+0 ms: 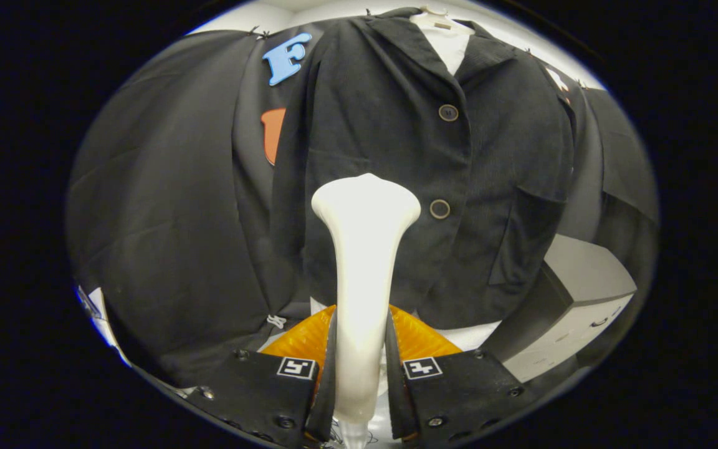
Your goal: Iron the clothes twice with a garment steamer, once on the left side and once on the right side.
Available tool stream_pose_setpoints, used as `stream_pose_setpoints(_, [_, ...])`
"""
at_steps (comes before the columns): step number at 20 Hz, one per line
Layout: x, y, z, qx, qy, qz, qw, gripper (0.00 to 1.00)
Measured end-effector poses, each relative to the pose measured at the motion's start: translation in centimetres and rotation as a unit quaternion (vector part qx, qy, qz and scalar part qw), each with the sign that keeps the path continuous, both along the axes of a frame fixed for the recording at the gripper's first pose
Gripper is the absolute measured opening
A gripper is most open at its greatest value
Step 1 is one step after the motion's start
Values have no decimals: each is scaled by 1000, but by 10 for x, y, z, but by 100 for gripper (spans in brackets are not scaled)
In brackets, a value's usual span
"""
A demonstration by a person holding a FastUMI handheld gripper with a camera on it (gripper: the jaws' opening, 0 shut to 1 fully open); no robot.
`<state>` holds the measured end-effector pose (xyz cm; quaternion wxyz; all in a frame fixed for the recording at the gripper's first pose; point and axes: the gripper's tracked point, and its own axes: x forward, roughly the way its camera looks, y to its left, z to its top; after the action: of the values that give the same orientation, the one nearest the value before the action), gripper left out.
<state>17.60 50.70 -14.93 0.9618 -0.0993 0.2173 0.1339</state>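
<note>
1. The booth wall (166,206) is black cloth, and a dark jacket (396,137) hangs in front of it on a hanger (437,15).
2. The gripper (359,368) is closed on the handle of the white garment steamer (364,249); both fingers press on it.
3. The steamer head stands before the jacket's left front, near the lower button (439,209); contact I cannot tell.
4. I judge a pass on this side is in hand; next, it needs a steady stroke along the cloth.
5. A grey box (583,299) stands low beside the jacket; its contents are hidden.

1. A staged recording booth – black cloth wall (166,206) pinned up behind.
2. A dark buttoned jacket (396,143) hangs on a hanger (437,15) against it.
3. A pale cabinet (577,299) stands beside – household props, not a lived-in home.
</note>
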Motion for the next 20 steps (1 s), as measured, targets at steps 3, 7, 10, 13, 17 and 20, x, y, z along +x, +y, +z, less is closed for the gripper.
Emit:
stream_pose_setpoints(3, [-3, -3, -17, -5, 15, 2, 1000, 38])
stream_pose_setpoints(7, [-6, -14, -43, -15, 32, 2, 999, 38])
stream_pose_setpoints(10, [-10, -16, -56, -22, 41, 0, 999, 38])
stream_pose_setpoints(13, [-13, -20, -69, -28, 52, -2, 998, 38])
stream_pose_setpoints(17, [-16, -24, -88, -38, 63, -1, 997, 38])
stream_pose_setpoints(20, [-19, -24, -92, -39, 73, 1, 997, 38])
